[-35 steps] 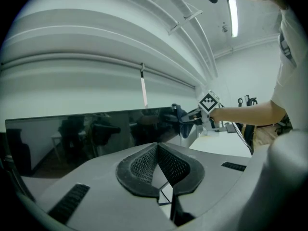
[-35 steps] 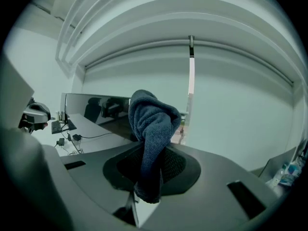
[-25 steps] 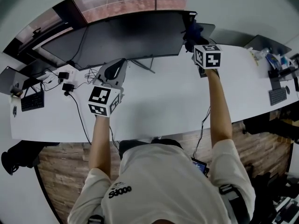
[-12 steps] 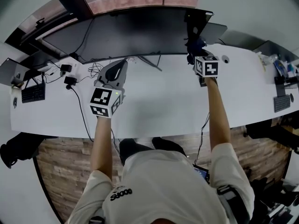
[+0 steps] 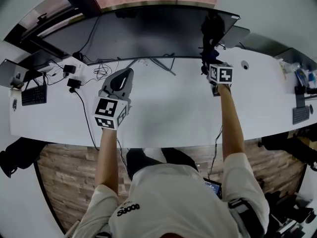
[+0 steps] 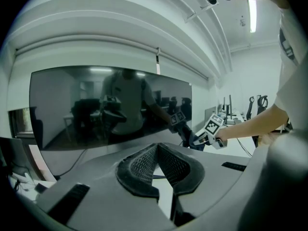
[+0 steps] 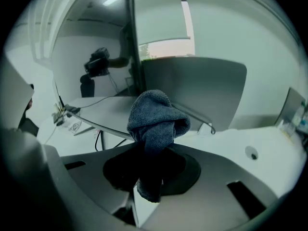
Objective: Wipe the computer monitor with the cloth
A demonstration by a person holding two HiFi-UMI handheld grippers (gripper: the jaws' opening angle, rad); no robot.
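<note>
A wide dark monitor (image 5: 148, 31) stands at the back of the white desk (image 5: 168, 110). My right gripper (image 5: 212, 53) is shut on a dark blue cloth (image 5: 211, 33), which it holds against the monitor's right end. In the right gripper view the cloth (image 7: 156, 117) bunches out of the right gripper (image 7: 153, 153), right beside the screen's edge (image 7: 131, 57). My left gripper (image 5: 125, 73) hovers low over the desk in front of the monitor, shut and empty. The left gripper (image 6: 156, 149) points at the screen (image 6: 96, 105), its jaws meeting at the tips.
Cables and power adapters (image 5: 69, 78) lie at the desk's back left, with a keyboard (image 5: 33, 95) beyond. The monitor's stand legs (image 5: 161, 63) spread at mid-desk. A second grey screen (image 7: 202, 90) stands right of the monitor. A cable hole (image 5: 244, 64) and another keyboard (image 5: 300, 114) are at right.
The right gripper has carried the cloth higher up the monitor's right end. The left gripper has stayed roughly in place over the desk.
</note>
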